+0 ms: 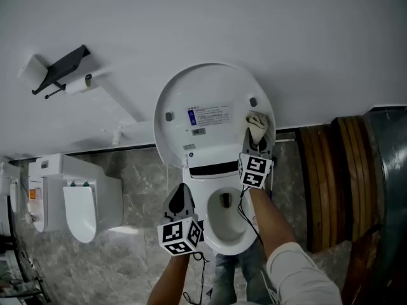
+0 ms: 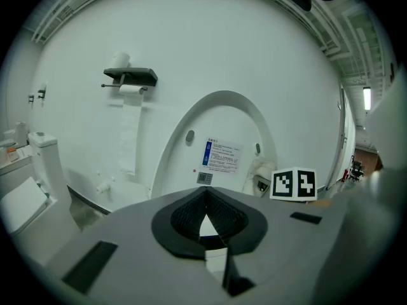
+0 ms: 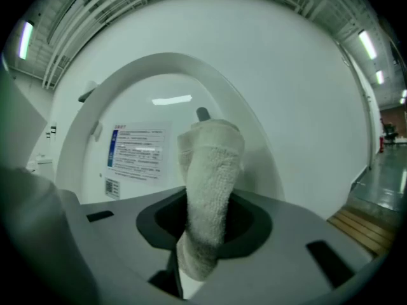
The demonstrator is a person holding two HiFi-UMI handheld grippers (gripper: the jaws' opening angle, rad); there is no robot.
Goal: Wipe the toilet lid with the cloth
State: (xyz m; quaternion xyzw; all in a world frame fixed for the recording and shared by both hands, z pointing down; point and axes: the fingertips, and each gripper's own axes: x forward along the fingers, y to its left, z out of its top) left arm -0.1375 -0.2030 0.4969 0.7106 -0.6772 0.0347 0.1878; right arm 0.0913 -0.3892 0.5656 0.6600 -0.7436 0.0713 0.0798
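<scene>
Toilet lid, white oval plastic (image 1: 203, 88) | your right hand-held gripper (image 1: 257, 143) clamps cream terry cloth (image 1: 257, 122) at its 3 o'clock | left hand-held gripper (image 1: 180, 199) closed, empty | most wiping likely left

The floor (image 1: 127, 259) is grey marbled tile and meets the white wall (image 1: 191, 24) along a dark line. A white toilet (image 1: 216, 183) stands on it against the wall, bowl open. Well to its left a second toilet (image 1: 76, 199) stands on the same tile, lid down. To the right, curved brown wooden slats (image 1: 327, 183) cover the floor beside the tile. On the wall, a black shelf (image 2: 130, 75) carries one paper roll (image 2: 119, 60) on top.
</scene>
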